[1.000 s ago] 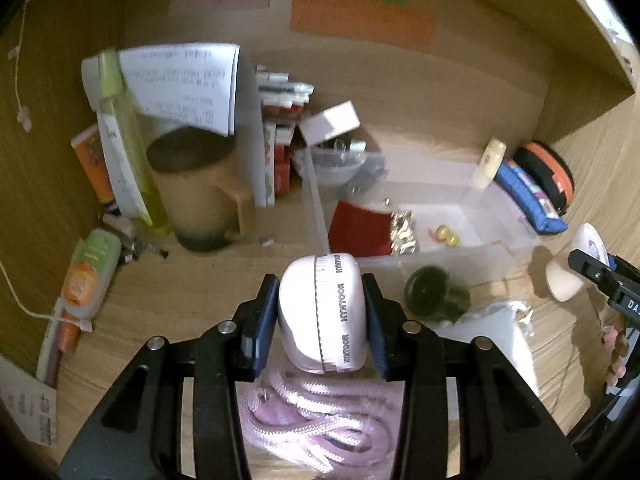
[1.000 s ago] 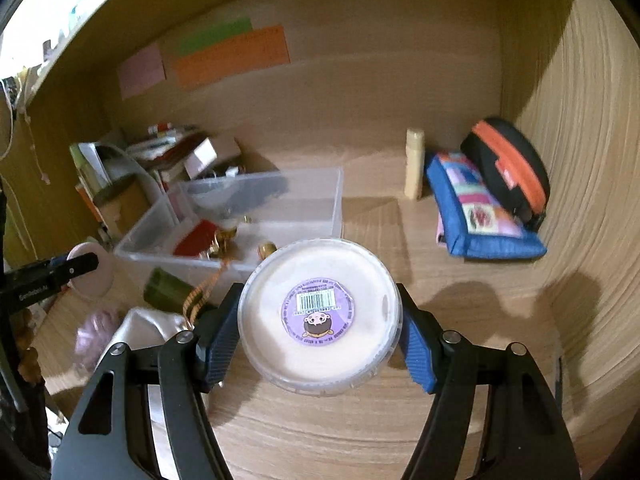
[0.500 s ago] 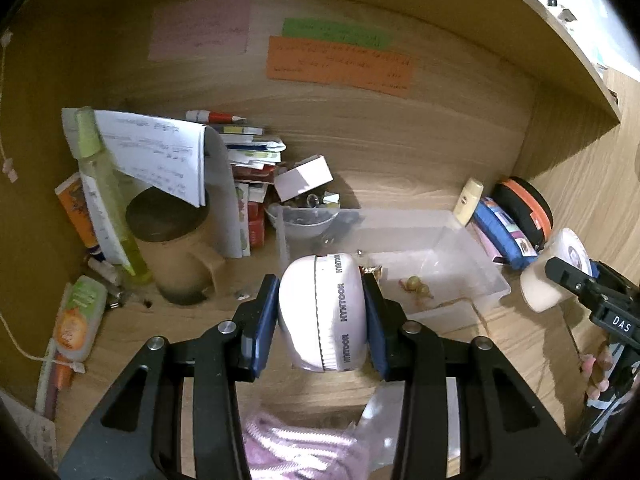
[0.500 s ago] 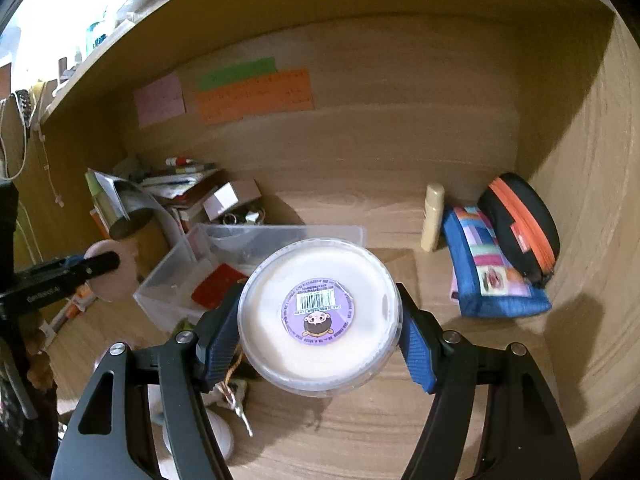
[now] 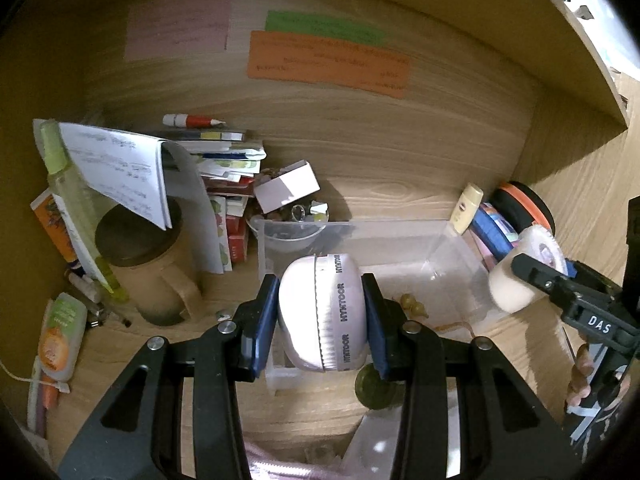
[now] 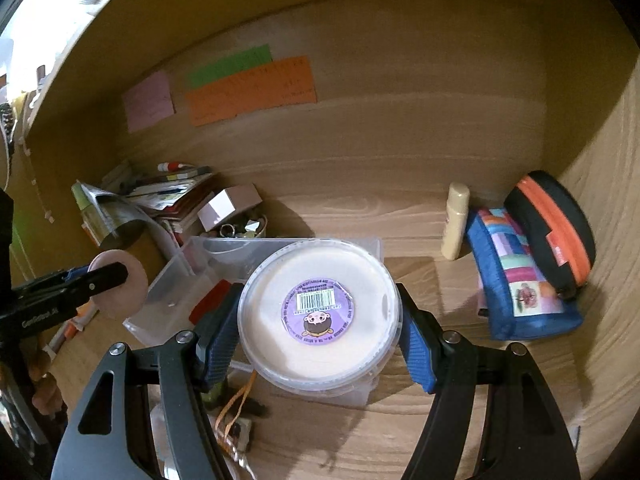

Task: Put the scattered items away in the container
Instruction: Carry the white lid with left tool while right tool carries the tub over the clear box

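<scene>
The left gripper (image 5: pixel 323 316) clamps a white case (image 5: pixel 322 314) over the near-left corner of the clear bin (image 5: pixel 460 252); the right gripper (image 6: pixel 320 320) grips a round tub (image 6: pixel 318 314) above the bin's near edge. A mug (image 5: pixel 148 272) stands left; pouches (image 6: pixel 520 280) lie right

Three paper notes on the back wall: one pink (image 5: pixel 178 26), one green (image 5: pixel 324 28), one orange (image 5: pixel 328 64). Two zip pouches, blue (image 6: pixel 516 280) and black-and-orange (image 6: pixel 554 232). One clear plastic bin (image 5: pixel 400 236), one brown mug (image 5: pixel 148 268).

White oval case (image 5: pixel 323 316) between left gripper (image 5: pixel 323 320) jaws, above clear container (image 5: pixel 452 248).
</scene>
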Action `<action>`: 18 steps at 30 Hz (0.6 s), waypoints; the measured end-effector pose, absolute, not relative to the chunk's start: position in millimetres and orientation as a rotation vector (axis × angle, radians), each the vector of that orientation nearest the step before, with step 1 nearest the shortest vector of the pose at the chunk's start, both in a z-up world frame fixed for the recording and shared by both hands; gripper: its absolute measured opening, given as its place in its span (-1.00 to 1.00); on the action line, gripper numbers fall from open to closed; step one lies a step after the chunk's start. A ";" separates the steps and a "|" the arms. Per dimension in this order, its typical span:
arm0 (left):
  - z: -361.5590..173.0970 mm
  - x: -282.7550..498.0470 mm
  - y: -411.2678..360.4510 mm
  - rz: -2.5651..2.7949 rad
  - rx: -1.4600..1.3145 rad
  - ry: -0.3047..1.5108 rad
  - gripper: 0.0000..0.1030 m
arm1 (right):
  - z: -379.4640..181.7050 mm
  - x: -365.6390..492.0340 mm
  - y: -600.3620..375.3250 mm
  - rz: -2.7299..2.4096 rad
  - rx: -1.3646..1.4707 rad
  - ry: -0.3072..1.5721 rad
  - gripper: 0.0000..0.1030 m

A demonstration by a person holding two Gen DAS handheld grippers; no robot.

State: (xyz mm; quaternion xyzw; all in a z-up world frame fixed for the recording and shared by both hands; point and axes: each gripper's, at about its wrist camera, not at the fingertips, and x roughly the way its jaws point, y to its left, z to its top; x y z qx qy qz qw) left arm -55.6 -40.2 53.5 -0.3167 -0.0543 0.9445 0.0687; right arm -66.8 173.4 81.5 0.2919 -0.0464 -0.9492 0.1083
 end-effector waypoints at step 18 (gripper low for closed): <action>17.0 -95.5 -8.2 2.744 -1.103 -0.065 -0.22 | 46.8 -100.3 156.6 -2.751 0.995 -0.095 0.30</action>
